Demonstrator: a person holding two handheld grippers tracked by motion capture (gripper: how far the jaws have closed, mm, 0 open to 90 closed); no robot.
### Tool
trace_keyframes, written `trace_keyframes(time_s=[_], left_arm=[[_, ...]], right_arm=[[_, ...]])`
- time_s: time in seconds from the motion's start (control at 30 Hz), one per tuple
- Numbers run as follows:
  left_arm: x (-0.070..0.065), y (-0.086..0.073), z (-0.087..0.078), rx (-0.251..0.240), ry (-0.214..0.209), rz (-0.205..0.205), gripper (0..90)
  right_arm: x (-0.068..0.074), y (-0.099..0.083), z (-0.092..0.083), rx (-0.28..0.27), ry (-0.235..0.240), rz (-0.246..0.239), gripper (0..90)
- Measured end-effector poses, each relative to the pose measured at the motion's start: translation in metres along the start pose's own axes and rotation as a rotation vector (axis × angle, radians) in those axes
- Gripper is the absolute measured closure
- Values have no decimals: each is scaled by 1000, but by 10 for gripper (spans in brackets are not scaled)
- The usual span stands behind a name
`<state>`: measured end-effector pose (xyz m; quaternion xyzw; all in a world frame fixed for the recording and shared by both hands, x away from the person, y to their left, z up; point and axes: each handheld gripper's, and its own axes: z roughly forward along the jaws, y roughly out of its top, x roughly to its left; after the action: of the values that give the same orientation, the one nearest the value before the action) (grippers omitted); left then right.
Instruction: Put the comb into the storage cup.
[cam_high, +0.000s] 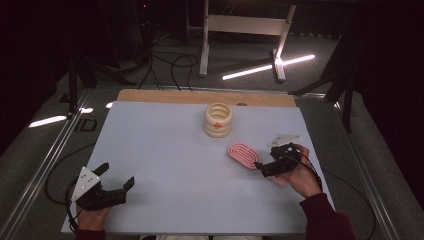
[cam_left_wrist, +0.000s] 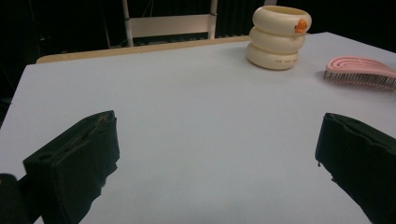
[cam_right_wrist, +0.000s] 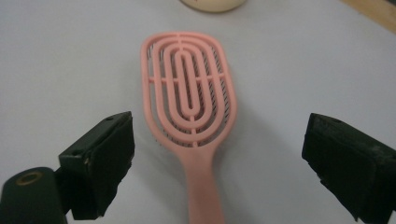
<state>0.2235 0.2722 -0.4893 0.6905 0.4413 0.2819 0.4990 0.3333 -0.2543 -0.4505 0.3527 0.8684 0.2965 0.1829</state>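
Observation:
A pink hairbrush (cam_high: 243, 154) lies bristles down on the white tabletop, right of centre; its slotted back (cam_right_wrist: 189, 91) and handle run down between my right jaws. My right gripper (cam_right_wrist: 217, 156) is open, its jaws standing either side of the handle without touching it, and it sits at the brush's near end (cam_high: 264, 167). A cream ribbed cup (cam_high: 218, 119) with an orange mark stands upright behind the brush, also seen as the cup (cam_left_wrist: 279, 36) in the left gripper view beside the brush (cam_left_wrist: 359, 72). My left gripper (cam_high: 116, 179) rests open at the near left corner, empty (cam_left_wrist: 217, 154).
The white table (cam_high: 165, 150) has a wooden strip along its far edge. Beyond it stand a white frame's legs (cam_high: 242, 27) and cables on the dark floor. A metal rail (cam_high: 45, 165) runs along the left side.

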Motion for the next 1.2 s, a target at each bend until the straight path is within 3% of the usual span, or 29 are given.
trace_keyframes(time_s=[0.37, 0.93, 1.2], left_arm=[[0, 0, 0, -1, -2, -3, 3], [0, -1, 1, 2, -4, -2, 2], [0, -1, 1, 3, -3, -2, 2]], right_arm=[[0, -4, 20, 88, 39, -22, 91], [-2, -7, 42, 179, 73, -29, 91], [-4, -10, 51, 229, 108, -29, 135]])
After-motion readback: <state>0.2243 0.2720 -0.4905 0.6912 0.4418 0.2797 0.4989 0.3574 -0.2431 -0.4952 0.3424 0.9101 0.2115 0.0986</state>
